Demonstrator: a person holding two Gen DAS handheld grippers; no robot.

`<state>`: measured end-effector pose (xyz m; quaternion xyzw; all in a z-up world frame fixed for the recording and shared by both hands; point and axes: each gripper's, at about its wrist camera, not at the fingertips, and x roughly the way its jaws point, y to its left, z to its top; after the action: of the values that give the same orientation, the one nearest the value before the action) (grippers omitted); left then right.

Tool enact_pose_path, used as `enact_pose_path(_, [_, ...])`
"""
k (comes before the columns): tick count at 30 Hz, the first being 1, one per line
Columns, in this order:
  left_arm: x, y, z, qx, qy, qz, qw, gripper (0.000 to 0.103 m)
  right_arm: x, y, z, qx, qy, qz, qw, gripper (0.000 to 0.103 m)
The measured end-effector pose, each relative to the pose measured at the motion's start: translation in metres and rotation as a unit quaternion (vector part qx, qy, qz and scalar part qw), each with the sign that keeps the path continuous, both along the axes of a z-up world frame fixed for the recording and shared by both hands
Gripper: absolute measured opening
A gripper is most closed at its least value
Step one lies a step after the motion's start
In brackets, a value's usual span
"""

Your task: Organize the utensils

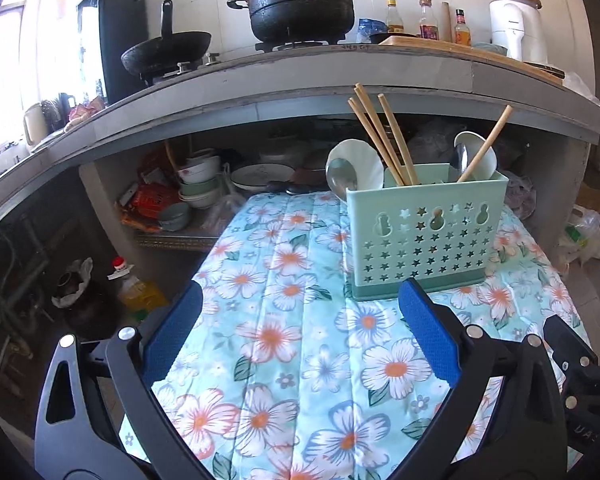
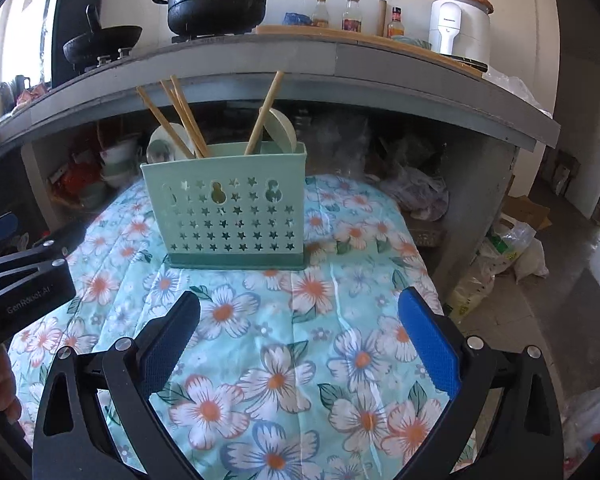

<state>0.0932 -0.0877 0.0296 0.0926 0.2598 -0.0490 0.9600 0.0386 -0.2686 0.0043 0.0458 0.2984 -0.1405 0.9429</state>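
We see a table under a floral cloth (image 1: 284,320), pale turquoise with white and orange flowers, filling the near half of both views. Beyond its far edge runs a grey kitchen counter (image 1: 300,76) carrying a blackened pot (image 1: 300,8) on a burner, a wok (image 1: 168,50) to its left, and bottles (image 1: 428,24) and a white appliance (image 1: 516,28) to the right. Under the counter, at far left, bowls and plates (image 1: 204,184) are stacked on a shelf.

On the far part of the cloth stands the mint-green utensil holder (image 1: 424,236), upright, its near wall pierced with star holes. Wooden chopsticks (image 1: 376,140) lean out of it, three towards the left and one (image 1: 486,144) towards the right. Beside them we make out white spoons (image 1: 356,168) and a metal spoon bowl (image 1: 342,178) at the left end, and another spoon (image 1: 474,152) at the right end.

Our left gripper (image 1: 300,300) hangs above the cloth on the near side of the holder, its blue pads wide apart with nothing between them; its right fingertip (image 1: 412,292) overlaps the holder's base in this view, and we cannot tell whether they touch. Our right gripper (image 2: 300,308) is likewise spread wide, empty and clear of the holder, over bare cloth. In the right wrist view, the left gripper's body sits at the left edge, with fingers of a hand (image 2: 2,392) below it.
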Motion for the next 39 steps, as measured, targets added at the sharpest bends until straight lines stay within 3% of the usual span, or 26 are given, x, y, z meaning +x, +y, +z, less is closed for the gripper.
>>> enact_pose_path(10, [0.008, 0.015, 0.0, 0.024, 0.025, 0.052, 0.998, 0.094, 0.002, -0.009, 0.01, -0.016, 0.004, -0.037, 0.999, 0.097])
enact_pose_path(15, [0.007, 0.018, -0.001, 0.03, 0.016, 0.065, 0.9973, 0.095, 0.004, -0.011, 0.011, -0.02, 0.007, -0.043, 0.999, 0.097])
enact_pose_path(39, [0.016, 0.024, -0.007, 0.02, 0.048, 0.071, 0.9961, 0.094, 0.015, -0.011, 0.014, -0.013, 0.008, -0.045, 0.999, 0.097])
